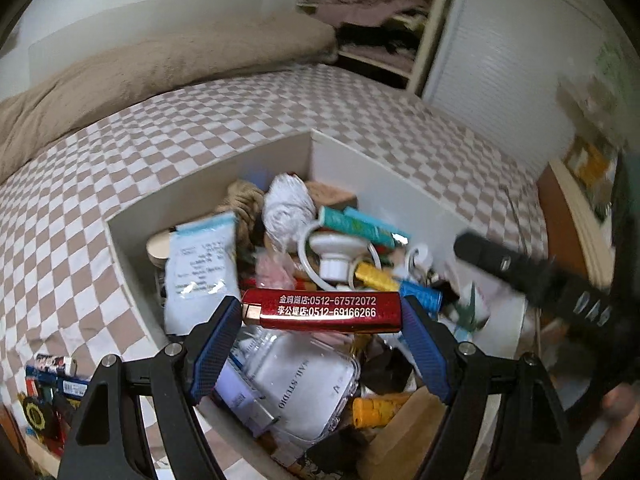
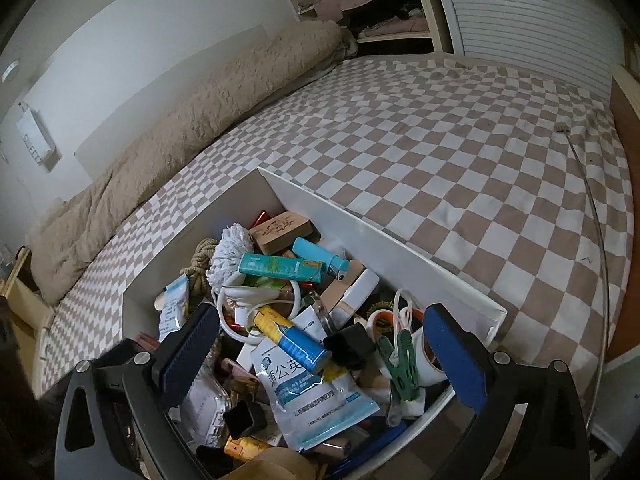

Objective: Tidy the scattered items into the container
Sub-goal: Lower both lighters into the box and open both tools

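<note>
Gripping red lighter [image 1: 322,312] crosswise, long axis horizontal, over container [image 1: 132,236].

A home bedroom: a bed with a checkered sheet [image 2: 400,152], a beige fleece blanket [image 2: 192,120] along the wall, and open wardrobe shelves of clothes [image 1: 372,28].

Crammed container [image 2: 384,236]; open checkered bedspread [image 2: 460,152] beyond

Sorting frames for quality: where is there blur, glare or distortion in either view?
Left wrist view: the black bar at right is motion-smeared, the red lighter is sharp with a glare streak. Right wrist view: the white box and its contents look sharp. Both views: fisheye bends the checked bedspread, corners dark.
</note>
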Available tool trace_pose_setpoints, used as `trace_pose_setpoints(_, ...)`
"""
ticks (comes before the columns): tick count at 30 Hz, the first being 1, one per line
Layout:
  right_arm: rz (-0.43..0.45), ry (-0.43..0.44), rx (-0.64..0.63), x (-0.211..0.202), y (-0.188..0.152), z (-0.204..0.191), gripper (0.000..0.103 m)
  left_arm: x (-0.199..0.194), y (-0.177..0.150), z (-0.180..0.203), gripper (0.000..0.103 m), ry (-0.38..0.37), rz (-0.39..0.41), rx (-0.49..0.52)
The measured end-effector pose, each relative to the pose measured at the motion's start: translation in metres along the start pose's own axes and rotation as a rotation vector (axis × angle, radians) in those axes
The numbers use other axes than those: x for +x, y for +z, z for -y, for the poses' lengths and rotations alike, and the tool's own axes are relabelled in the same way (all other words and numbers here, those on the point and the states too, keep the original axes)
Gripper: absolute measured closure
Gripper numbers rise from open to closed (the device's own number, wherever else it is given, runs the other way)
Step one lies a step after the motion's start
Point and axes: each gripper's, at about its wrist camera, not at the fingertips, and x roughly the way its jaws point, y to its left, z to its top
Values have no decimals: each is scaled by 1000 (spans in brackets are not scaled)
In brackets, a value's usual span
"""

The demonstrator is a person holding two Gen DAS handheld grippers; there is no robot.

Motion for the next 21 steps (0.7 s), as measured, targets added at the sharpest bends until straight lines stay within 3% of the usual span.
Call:
trace_pose_setpoints(9, 14, 15, -19, -6, 1, -6, 1, 8, -5, 17, 22, -75, 4, 81)
trace_pose_setpoints(17, 17, 18, -10, -6, 1, -4, 1, 12, -8, 28, 22, -91, 12, 125)
trace_pose_setpoints(19, 15, 18, -13, -6, 1, -4, 1, 12, -8, 30, 15, -72, 17, 139)
trace_pose_setpoints(20, 15, 19, -15, -6, 1, -5, 1, 12, -8, 31, 1, -54, 19, 145)
trace_pose_setpoints(21, 15, 20, -18, -7, 1, -5, 1, 8, -9, 31, 0, -47, 33, 144)
